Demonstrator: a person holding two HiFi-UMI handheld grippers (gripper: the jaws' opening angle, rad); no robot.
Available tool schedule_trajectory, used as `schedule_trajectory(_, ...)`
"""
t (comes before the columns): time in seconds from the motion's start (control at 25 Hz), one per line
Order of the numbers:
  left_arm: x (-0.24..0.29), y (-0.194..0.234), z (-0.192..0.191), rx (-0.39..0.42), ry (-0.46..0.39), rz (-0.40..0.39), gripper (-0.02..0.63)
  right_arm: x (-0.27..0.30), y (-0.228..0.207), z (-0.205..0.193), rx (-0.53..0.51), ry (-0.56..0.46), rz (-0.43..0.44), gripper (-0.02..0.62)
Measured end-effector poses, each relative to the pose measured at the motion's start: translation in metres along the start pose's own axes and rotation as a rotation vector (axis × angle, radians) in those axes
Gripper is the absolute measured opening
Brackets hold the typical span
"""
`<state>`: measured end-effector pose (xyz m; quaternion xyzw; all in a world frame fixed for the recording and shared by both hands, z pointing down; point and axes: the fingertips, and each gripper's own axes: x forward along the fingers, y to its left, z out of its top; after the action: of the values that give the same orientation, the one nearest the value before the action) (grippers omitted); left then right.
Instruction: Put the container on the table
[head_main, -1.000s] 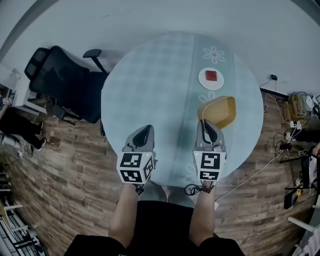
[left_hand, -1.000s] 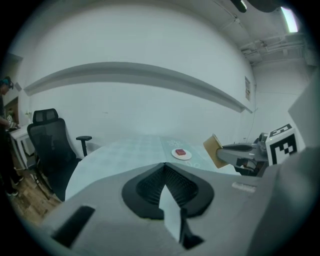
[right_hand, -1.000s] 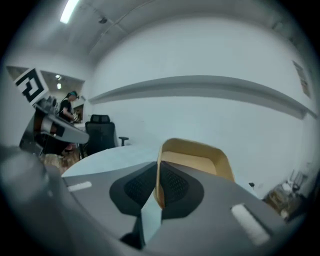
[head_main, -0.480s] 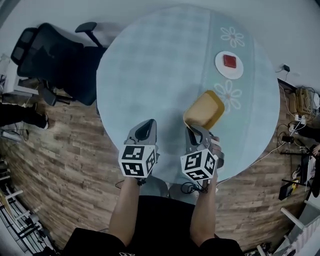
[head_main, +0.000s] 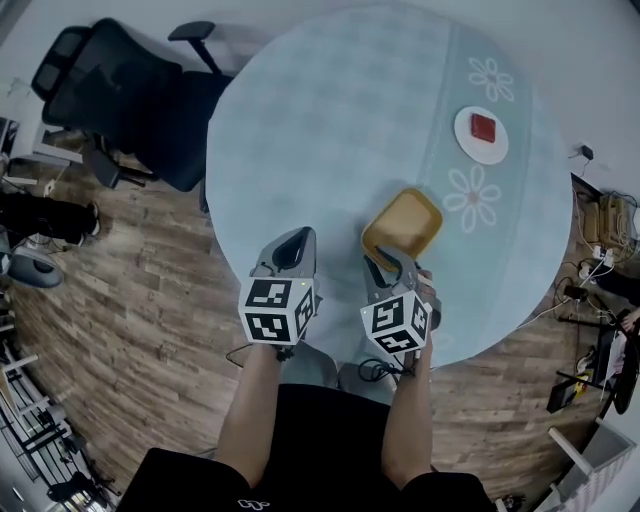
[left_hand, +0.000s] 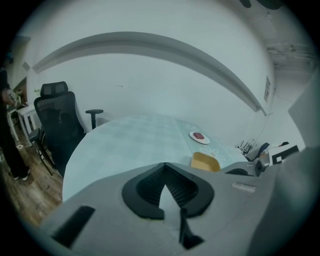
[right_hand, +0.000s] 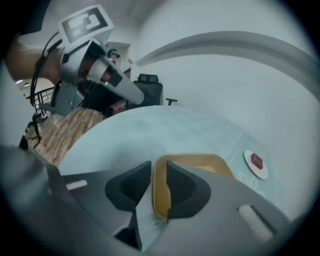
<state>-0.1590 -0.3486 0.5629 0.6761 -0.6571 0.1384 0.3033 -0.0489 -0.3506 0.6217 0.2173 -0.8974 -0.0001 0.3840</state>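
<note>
The yellow container (head_main: 403, 225) sits upright on the round pale blue table (head_main: 320, 120), near its front edge. My right gripper (head_main: 375, 262) is at the container's near rim. In the right gripper view its jaws (right_hand: 159, 167) are opening, with the yellow rim (right_hand: 161, 195) standing between them and a thin gap beside the left pad. My left gripper (head_main: 300, 237) hovers over the table to the left of the container, its tips together and nothing in it. From the left gripper view the container (left_hand: 205, 161) shows off to the right.
A white plate with a red block (head_main: 481, 134) lies beyond the container on the flowered strip of the cloth. A black office chair (head_main: 120, 90) stands at the table's far left. Cables and power strips (head_main: 600, 230) lie on the wood floor at the right.
The container came down from a tilted hold in the air to lie flat on the table. Both grippers sank, the right one rolled, and its jaws parted from the rim.
</note>
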Motion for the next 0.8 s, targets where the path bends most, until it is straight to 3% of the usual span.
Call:
schedule_trajectory(0.16,-0.014,-0.013,0.013,-0.005,-0.055,-0.006,0.002,-0.038,-0.031,0.038,0.176,-0.226,-0.073,0.054)
schedule_trajectory(0.24,-0.021,-0.022,0.020,-0.003,-0.086,-0.019,0.002,-0.062,-0.040,0.052,0.265,-0.332,-0.069,0.011)
schedule_trajectory(0.48,-0.044,-0.075,0.056,0.017,-0.222,-0.065,0.002,-0.152,-0.087,0.073,0.505,-0.614,-0.078,0.011)
schedule_trajectory(0.68,-0.072,-0.110,0.094,0.059,-0.342,-0.099,0.002,-0.223,-0.116,0.101,0.524,-0.776,-0.164,0.011)
schedule_trajectory(0.8,-0.092,-0.127,0.119,0.093,-0.417,-0.100,0.002,-0.245,-0.129,0.107,0.481,-0.751,-0.231,0.009)
